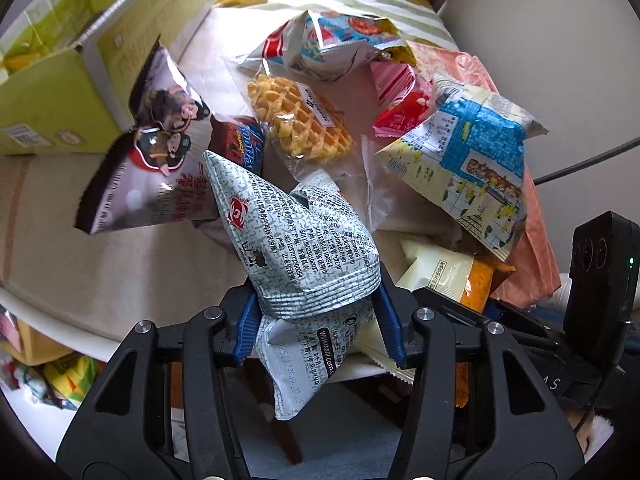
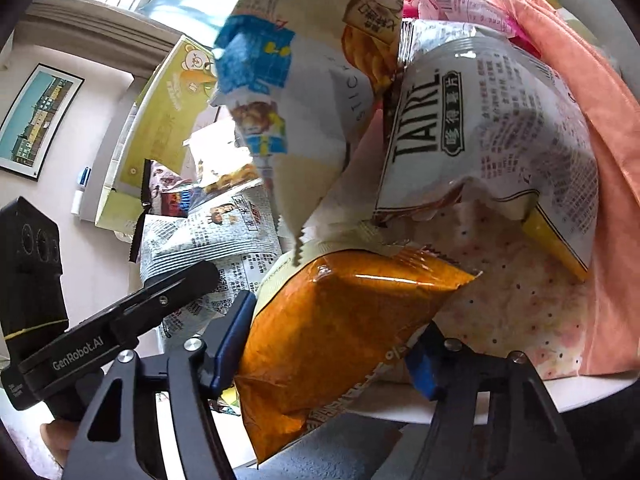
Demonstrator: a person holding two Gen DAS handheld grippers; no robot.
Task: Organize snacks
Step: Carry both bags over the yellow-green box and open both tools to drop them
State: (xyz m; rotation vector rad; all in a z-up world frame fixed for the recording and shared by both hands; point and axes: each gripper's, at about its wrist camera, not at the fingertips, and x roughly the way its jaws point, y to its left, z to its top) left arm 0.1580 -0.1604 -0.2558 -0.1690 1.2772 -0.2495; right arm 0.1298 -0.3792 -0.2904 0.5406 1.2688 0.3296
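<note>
In the left wrist view my left gripper [image 1: 318, 322] is shut on a grey-white printed snack bag [image 1: 304, 236], its blue pads [image 1: 249, 320] squeezing the crimped lower end. The bag stands tilted over the table's front edge. In the right wrist view my right gripper [image 2: 328, 354] is shut on an orange snack bag [image 2: 340, 320], one blue pad [image 2: 230, 340] on each side. The same orange-and-cream bag [image 1: 456, 280] lies to the right in the left wrist view. My left gripper's finger [image 2: 176, 286] and the grey-white bag [image 2: 208, 236] show at the left.
A green cardboard box [image 1: 60, 80] stands open at the back left. Loose on the table lie a wrapped waffle [image 1: 300, 116], a cartoon-printed bag [image 1: 156, 152], a blue-and-cream bag [image 1: 460, 160], red packets [image 1: 400, 100] and a white TAIKE bag [image 2: 480, 120]. Pink cloth [image 1: 536, 208] covers the right side.
</note>
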